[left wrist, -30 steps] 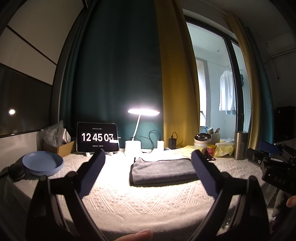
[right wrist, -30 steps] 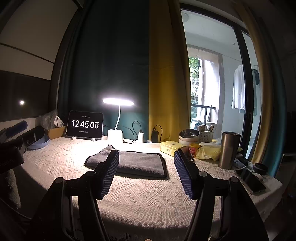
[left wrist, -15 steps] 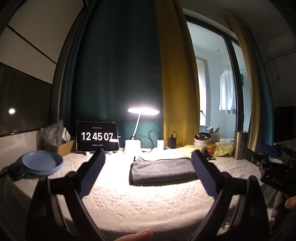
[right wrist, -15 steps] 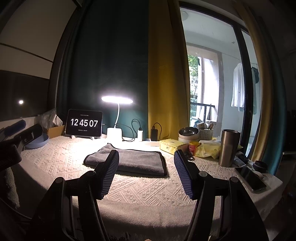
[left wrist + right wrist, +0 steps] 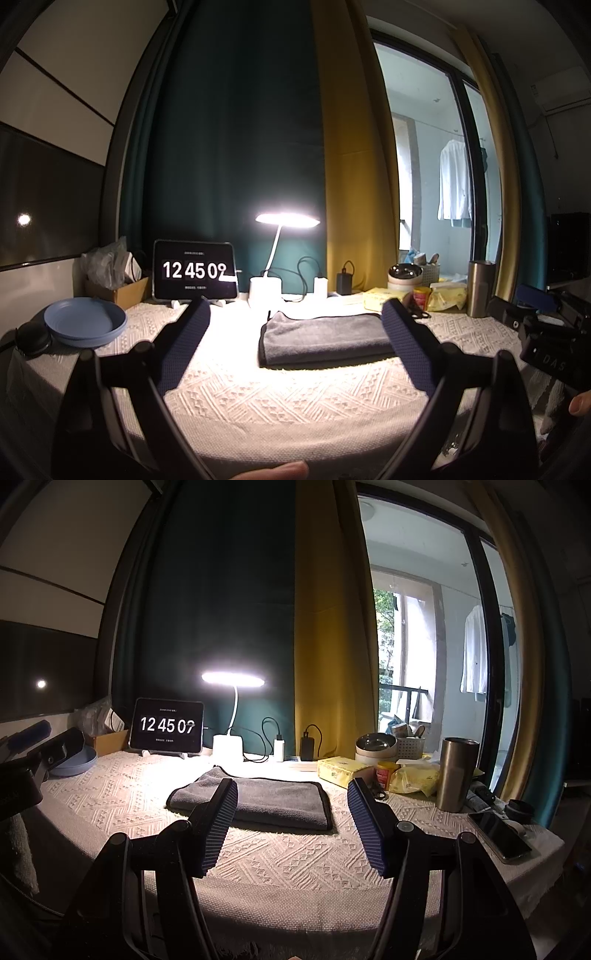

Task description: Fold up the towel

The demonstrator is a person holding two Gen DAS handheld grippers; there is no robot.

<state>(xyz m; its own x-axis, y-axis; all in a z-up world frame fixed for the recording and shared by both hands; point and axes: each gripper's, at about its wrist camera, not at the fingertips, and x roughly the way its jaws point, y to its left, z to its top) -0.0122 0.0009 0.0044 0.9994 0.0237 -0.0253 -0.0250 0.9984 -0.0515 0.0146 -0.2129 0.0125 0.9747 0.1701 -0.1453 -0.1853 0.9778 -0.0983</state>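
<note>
Presently, left gripper [image 5: 295,321]: fingers spread wide, empty, hovering short of the counter [image 5: 295,402]. Centre: grey towel [image 5: 325,338], lying flat in a rectangle under the lamp [image 5: 287,220]. Right gripper [image 5: 293,797]: likewise released and empty; advisably each should pinch a near corner squarely and lift both evenly.

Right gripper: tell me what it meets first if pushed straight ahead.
Likely the grey towel: it lies folded on the tablecloth right ahead of the open right gripper, past the fingers. Depth is unclear; if held level, it could pass just above.

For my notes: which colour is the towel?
Grey towel, dark edging; clearest in right wrist view.
</note>
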